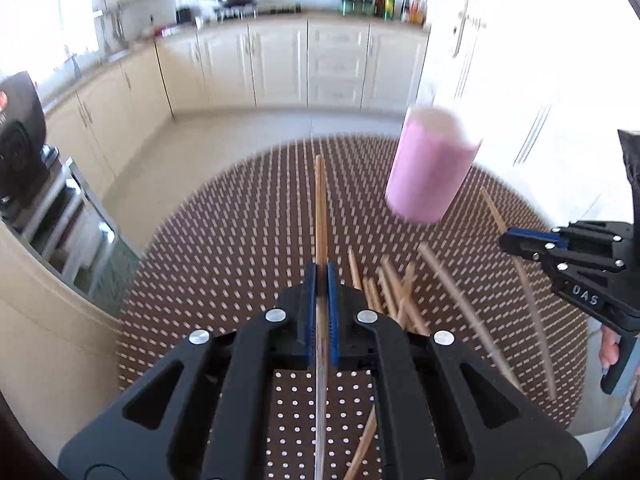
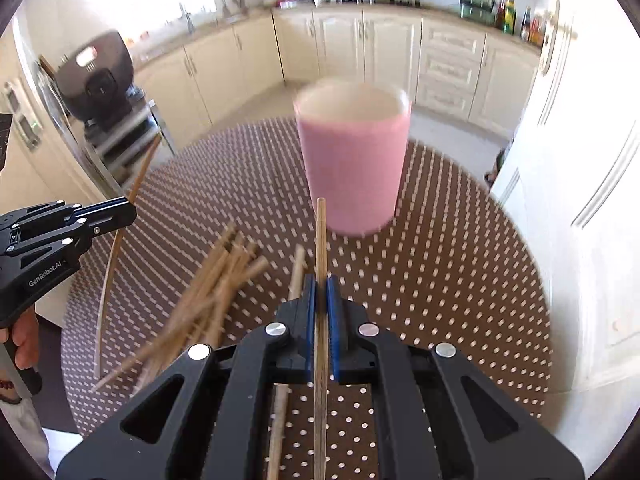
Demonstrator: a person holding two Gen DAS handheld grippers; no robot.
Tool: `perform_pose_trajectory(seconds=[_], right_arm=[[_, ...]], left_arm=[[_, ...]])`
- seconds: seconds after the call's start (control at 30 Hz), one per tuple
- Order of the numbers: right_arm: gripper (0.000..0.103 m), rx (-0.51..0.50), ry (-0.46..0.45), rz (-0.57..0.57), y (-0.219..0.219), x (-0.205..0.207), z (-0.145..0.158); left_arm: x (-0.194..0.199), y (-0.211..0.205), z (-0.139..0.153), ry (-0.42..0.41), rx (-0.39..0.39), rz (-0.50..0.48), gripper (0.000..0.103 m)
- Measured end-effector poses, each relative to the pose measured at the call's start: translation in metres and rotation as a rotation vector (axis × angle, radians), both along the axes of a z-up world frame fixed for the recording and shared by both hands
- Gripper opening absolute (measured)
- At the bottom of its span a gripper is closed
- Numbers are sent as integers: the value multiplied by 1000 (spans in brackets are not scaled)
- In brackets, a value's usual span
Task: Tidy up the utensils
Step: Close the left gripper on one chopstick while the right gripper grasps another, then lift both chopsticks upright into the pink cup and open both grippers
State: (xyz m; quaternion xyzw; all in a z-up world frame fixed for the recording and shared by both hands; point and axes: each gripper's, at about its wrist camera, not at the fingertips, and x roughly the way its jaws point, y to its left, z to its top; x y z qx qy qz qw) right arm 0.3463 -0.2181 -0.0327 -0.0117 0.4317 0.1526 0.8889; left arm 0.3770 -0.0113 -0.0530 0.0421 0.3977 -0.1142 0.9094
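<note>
In the left wrist view my left gripper (image 1: 321, 270) is shut on one wooden chopstick (image 1: 320, 208), which sticks out ahead above the table. In the right wrist view my right gripper (image 2: 321, 280) is shut on another chopstick (image 2: 320, 232) pointing towards the pink cup (image 2: 354, 176). The cup stands upright on the round table. A loose pile of chopsticks (image 2: 216, 280) lies left of the right gripper, and the same pile (image 1: 384, 292) lies right of the left gripper. Each view catches the other gripper from the side: the right gripper (image 1: 505, 240) and the left gripper (image 2: 130, 210).
The table (image 2: 440, 260) carries a brown cloth with white dots. A black appliance (image 2: 98, 80) sits on a metal cart beyond the table's left edge. A white door (image 2: 580, 200) stands close on the right. Cream kitchen cabinets (image 1: 280, 68) line the far wall.
</note>
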Motion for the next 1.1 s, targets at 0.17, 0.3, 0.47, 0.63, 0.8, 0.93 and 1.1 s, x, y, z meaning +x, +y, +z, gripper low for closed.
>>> perform_pose_trajectory(seconds=[0.17, 0.3, 0.47, 0.63, 0.8, 0.93, 1.1], right_arm=[[5, 39, -101, 4, -4, -18, 39], [5, 67, -190, 1, -8, -30, 68], [5, 91, -304, -12, -10, -36, 102], [5, 95, -454, -67, -15, -31, 131], [5, 114, -586, -125, -24, -18, 151], [4, 112, -658, -150, -26, -12, 157], [4, 130, -665, -157, -34, 6, 148]], left_arm=[[-21, 1, 38, -99, -43, -26, 5], [-38, 0, 67, -184, -101, -41, 5], [-47, -11, 98, -275, -143, -86, 5], [-37, -27, 116, -365, -184, -110, 5], [-18, -51, 137, -437, -240, -116, 5], [3, -62, 143, -477, -270, -112, 5], [21, -71, 132, -468, -275, -119, 6]])
